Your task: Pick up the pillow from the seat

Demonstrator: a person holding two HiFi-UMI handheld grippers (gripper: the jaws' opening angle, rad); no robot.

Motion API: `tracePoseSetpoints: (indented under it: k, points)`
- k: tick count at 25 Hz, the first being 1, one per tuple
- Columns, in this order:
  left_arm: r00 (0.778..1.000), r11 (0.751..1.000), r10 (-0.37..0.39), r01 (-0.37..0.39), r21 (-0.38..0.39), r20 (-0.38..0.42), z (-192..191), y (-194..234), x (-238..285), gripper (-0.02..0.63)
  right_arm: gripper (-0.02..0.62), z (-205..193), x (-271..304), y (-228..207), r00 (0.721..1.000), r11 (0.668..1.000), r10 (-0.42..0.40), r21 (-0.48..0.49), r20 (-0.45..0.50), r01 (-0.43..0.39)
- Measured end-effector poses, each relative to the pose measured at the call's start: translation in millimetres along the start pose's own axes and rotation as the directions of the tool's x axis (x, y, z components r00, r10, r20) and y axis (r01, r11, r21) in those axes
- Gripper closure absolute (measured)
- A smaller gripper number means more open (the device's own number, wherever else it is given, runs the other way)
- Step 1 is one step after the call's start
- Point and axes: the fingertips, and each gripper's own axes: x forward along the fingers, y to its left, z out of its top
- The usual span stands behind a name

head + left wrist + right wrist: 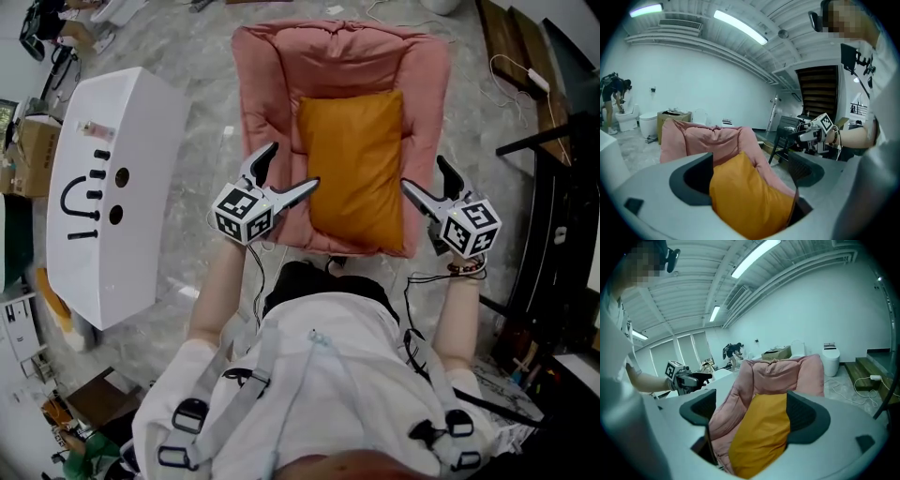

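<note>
An orange pillow [354, 164] lies lengthwise on the pink cushioned seat [267, 84], its top end against the seat's backrest and its lower end near the front edge. The 2 grippers flank it at its lower half. The left gripper [292, 167] sits at the pillow's left edge with its jaws spread wide; in its own view the pillow fills much of the gap between the 2 pads, yet neither pad presses on it. The right gripper [423, 173] sits at the pillow's right edge, over the seat's side bolster, jaws likewise wide apart with the pillow showing between them, unclamped. A white box [103, 216] stands on the floor left of the seat.
</note>
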Motion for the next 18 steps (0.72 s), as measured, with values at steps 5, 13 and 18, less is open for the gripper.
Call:
tracePoseSetpoints:
  k: [5,13,18]
  points:
    - [0.999,0.999,0.018,-0.019,-0.029,-0.039,-14,10,20,0.107,0.149,-12,16,-20,0.999,0.999,0.029,0.033,-0.037,-0.028]
    - [0.986,1.000,-0.012,0.011,-0.008,-0.168,-69,32,50,0.103,0.149,-49,42,-37,0.996,0.984,0.038,0.177,-0.077,-0.024]
    - [0.977,0.999,-0.037,0.029,-0.041,-0.210,-104,57,75,0.095,0.149,-64,69,-63,0.996,0.980,0.005,0.197,-0.084,0.012]
